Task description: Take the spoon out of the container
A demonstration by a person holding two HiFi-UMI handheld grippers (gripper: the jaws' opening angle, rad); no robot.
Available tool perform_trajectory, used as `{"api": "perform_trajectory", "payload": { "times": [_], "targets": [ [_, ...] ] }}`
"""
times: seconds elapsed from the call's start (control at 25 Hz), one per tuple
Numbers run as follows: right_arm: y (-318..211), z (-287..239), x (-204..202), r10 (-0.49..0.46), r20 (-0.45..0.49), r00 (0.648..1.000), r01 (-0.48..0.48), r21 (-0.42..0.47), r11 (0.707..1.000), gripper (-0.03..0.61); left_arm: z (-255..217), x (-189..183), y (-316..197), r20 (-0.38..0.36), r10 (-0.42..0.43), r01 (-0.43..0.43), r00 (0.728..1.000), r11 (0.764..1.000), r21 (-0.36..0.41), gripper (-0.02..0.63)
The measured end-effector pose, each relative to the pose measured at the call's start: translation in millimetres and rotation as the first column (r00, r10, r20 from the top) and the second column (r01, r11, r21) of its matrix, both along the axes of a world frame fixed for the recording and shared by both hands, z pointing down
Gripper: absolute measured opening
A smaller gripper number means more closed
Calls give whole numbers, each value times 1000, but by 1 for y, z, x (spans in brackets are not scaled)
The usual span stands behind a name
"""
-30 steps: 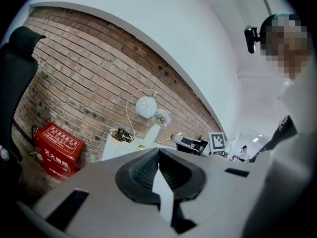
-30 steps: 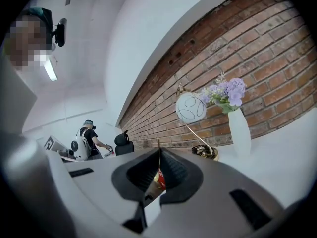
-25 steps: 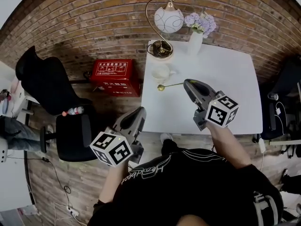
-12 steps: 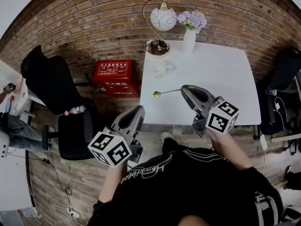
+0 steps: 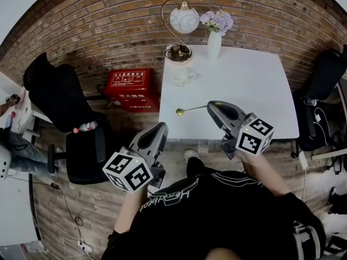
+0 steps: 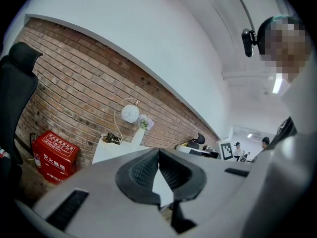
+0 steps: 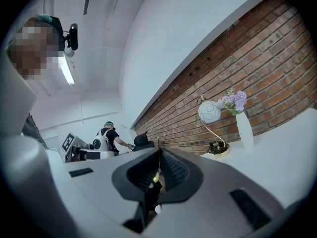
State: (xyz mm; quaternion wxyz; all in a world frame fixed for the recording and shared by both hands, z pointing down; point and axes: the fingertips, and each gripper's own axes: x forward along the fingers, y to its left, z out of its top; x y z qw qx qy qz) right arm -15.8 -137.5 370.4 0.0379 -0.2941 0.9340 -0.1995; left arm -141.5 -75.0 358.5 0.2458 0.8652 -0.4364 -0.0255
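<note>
The spoon (image 5: 190, 110) is out of the cup (image 5: 181, 76). It sits level over the front left part of the bench (image 5: 244, 91), bowl end pointing left. The right tool (image 5: 212, 108) is pinching it by the handle tip, and in the right gripper view you can see the gold handle (image 7: 156, 170) squeezed between the pads. The cup is well back near the lamp (image 5: 181, 23) and vase (image 5: 214, 42). The left tool (image 5: 161, 128) hangs off the bench's front edge, pressed together with nothing in it. A red box (image 5: 132, 85) sits on the floor to the left.
</note>
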Motion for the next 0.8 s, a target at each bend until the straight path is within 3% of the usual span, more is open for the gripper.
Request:
{"api": "perform_trajectory", "payload": {
  "times": [0.8],
  "targets": [
    [4, 2, 5, 0, -1, 1000, 0, -4, 1000, 0, 5, 6, 3, -3, 9, -9, 1000, 1000, -10, 5]
  ]
}}
